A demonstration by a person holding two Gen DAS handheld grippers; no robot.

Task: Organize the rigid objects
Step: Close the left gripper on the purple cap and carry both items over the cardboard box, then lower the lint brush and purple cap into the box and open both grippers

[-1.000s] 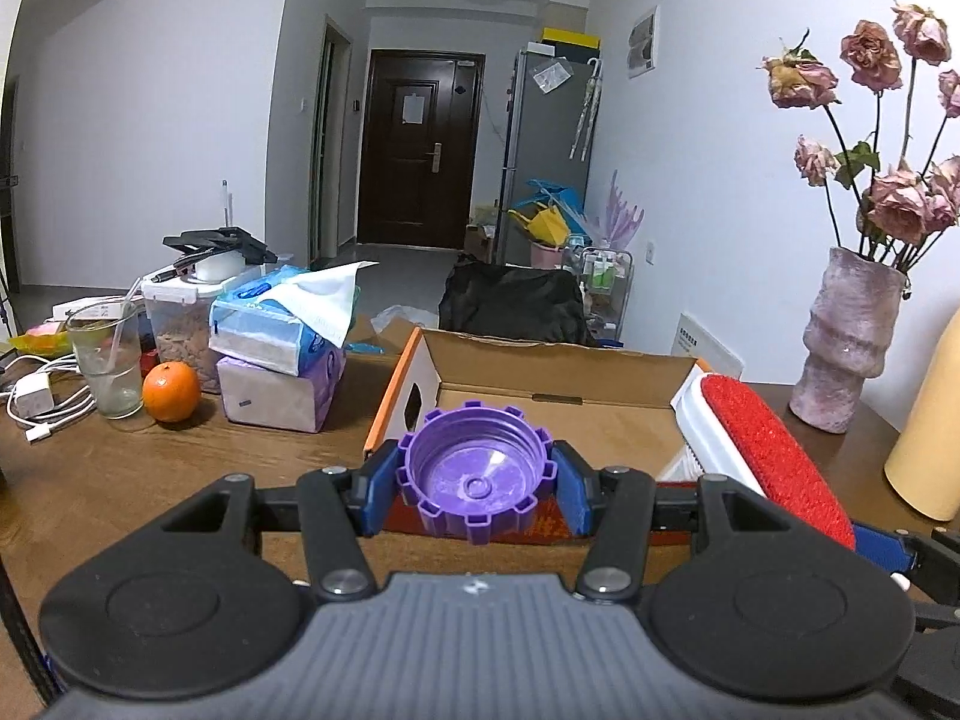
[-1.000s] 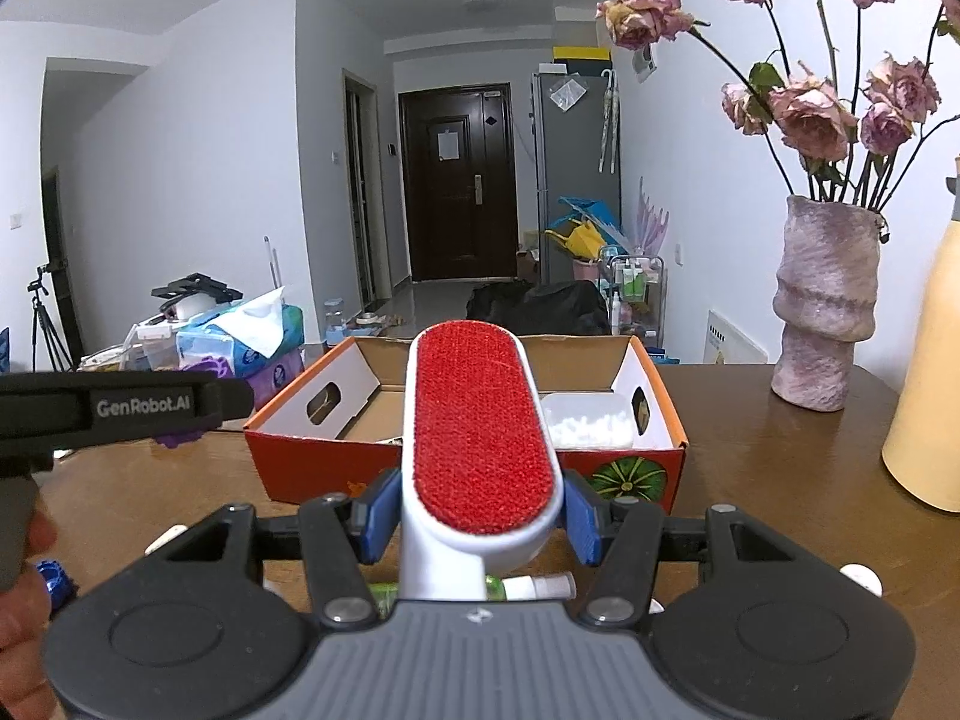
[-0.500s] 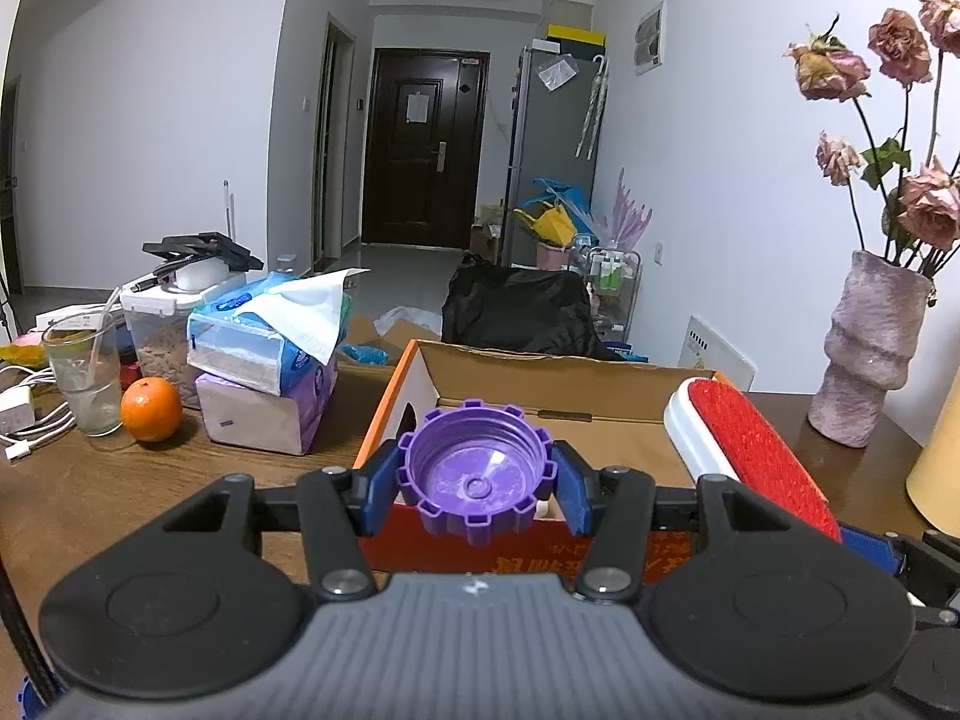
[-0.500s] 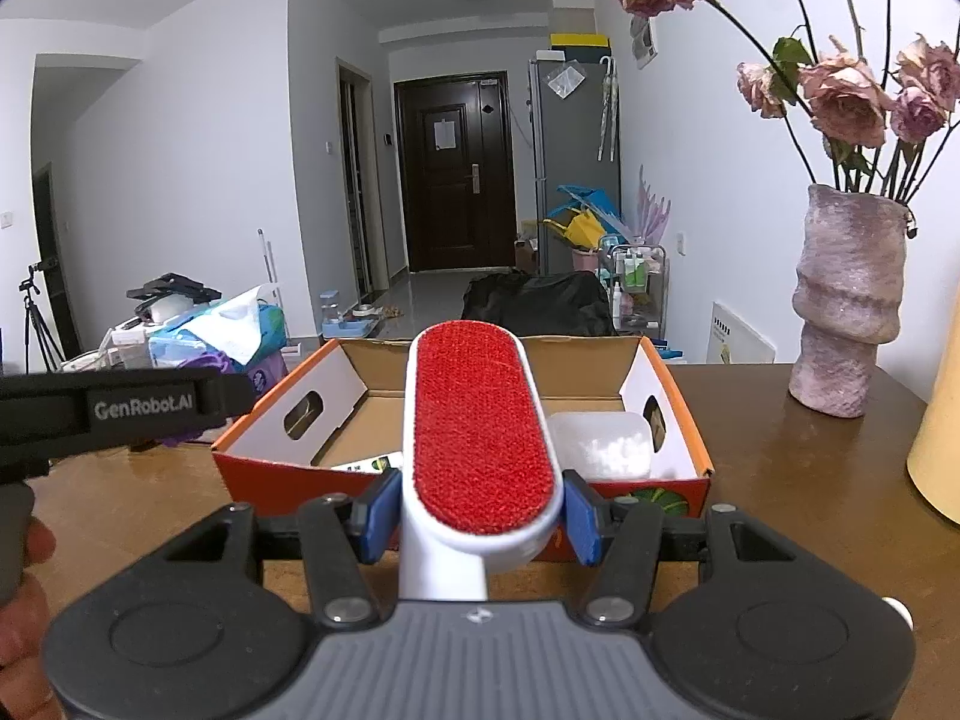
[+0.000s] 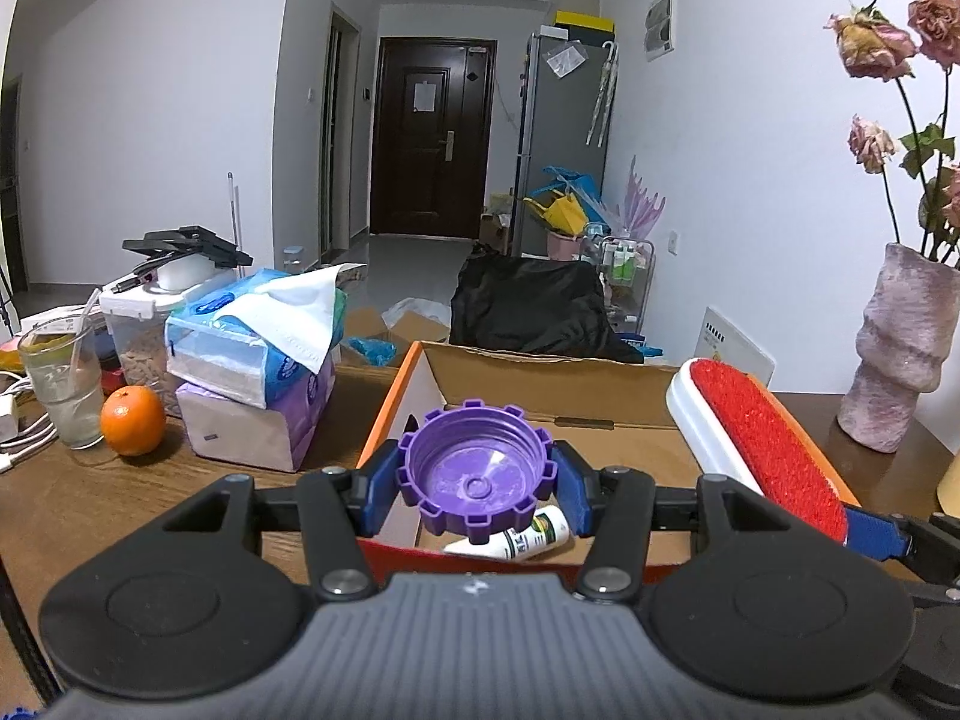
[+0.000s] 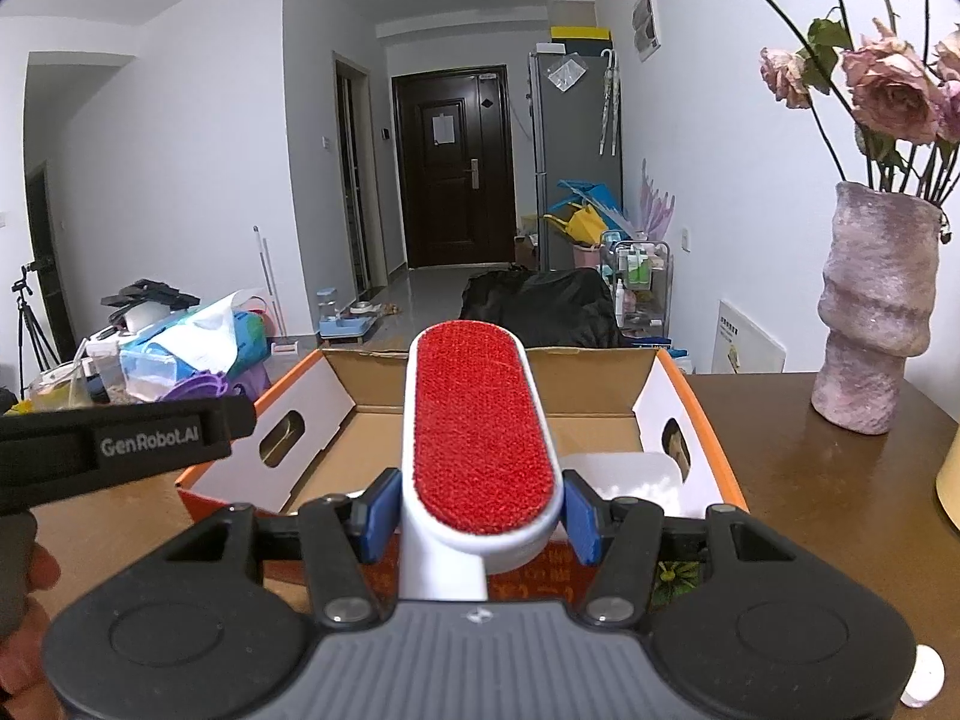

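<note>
**Two grippers, each with a load, over the cardboard box**

Two blue pads of the left gripper [image 5: 476,483] press on either side of a purple toothed cap [image 5: 476,469], which sits low in the middle of the left wrist view with its hollow side facing the camera. The jaws stand partly apart, as wide as the cap. Behind and below the cap lies the open cardboard box [image 5: 543,375]; a small white tube [image 5: 521,537] lies on the box floor just under the cap. At the right of the frame the red lint brush [image 5: 765,441] slants over the box's right side. At centre left sit an orange [image 5: 132,420], a glass [image 5: 60,387] and stacked tissue packs [image 5: 258,378] on the wooden table [image 5: 90,498].

In the right wrist view the right gripper [image 6: 480,507] is closed on the lint brush [image 6: 480,420] near its lower end, its red face upward and reaching up the middle of the frame above the box [image 6: 312,414]. A white container [image 6: 624,477] lies in the box's right part. The left gripper's black body [image 6: 120,447] crosses the left edge, and a vase [image 6: 876,312] of dried roses stands at the right.
</note>
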